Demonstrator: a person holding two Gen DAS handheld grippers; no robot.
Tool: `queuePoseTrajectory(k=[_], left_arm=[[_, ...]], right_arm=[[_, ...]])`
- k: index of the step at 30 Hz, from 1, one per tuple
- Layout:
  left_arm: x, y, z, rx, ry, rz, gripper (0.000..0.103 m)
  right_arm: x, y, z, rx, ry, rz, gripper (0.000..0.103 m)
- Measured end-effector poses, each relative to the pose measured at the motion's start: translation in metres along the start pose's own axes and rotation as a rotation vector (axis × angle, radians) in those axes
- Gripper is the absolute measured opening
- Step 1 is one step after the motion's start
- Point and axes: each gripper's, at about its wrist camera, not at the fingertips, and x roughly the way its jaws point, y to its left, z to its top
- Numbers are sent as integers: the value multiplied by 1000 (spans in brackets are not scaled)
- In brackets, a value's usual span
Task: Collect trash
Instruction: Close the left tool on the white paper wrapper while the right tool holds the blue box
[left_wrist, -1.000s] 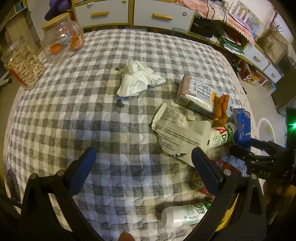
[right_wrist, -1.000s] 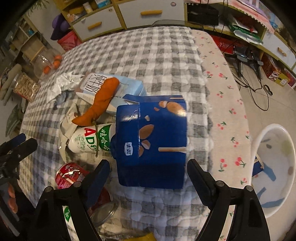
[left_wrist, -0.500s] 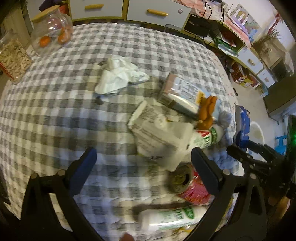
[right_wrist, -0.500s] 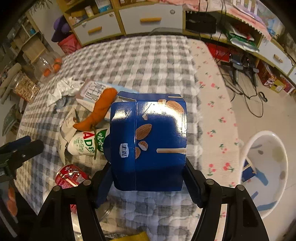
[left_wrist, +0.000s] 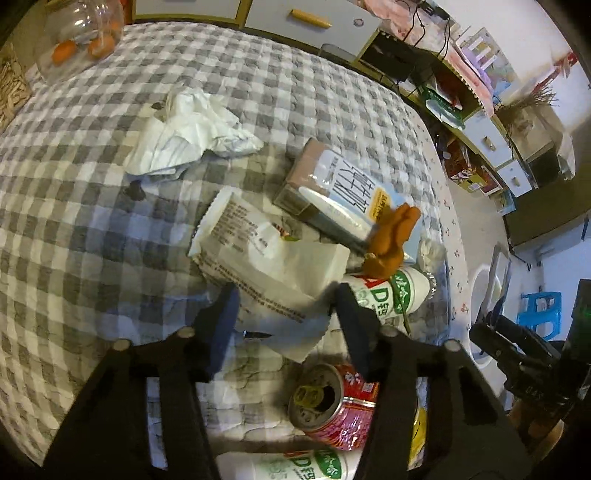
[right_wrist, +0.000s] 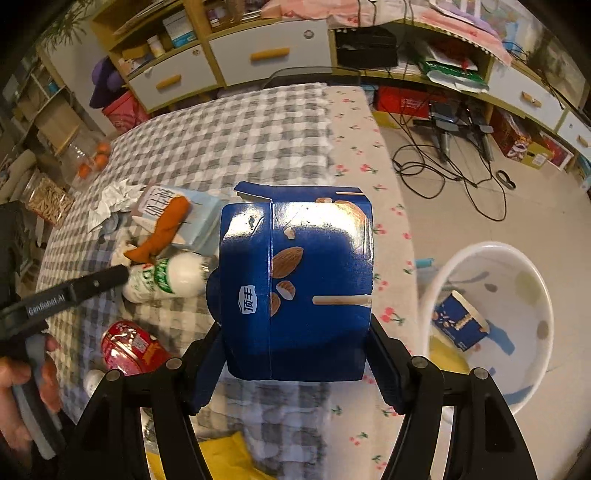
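Trash lies on the checked desk, where the left gripper is closing its jaws around a white wrapper, while the right gripper has its jaws clamped on a blue carton beside a white bin.

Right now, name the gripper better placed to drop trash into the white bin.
Right. The right gripper is clamped on the blue carton beside the white bin. The left gripper is closing around the white wrapper on the table.
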Motion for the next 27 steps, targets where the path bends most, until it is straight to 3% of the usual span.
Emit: queuePoseTrajectory(k=[3,12,18,27], left_arm=[[-4,-4,-3,33,-10,1,41],[-5,-17,-5,102,-29,28,27],[-18,-17,-4,99,-65,30,24],[-49,-45,-7,194,-159,-3,24]], right_arm=[[-3,-7,-2,7,1,-3,71],[-16,-19,-8,19,-17,-5,71],[-29,-28,-11,31,-40,-4,71],[-46,-49,-14,62,-74,-9,71]])
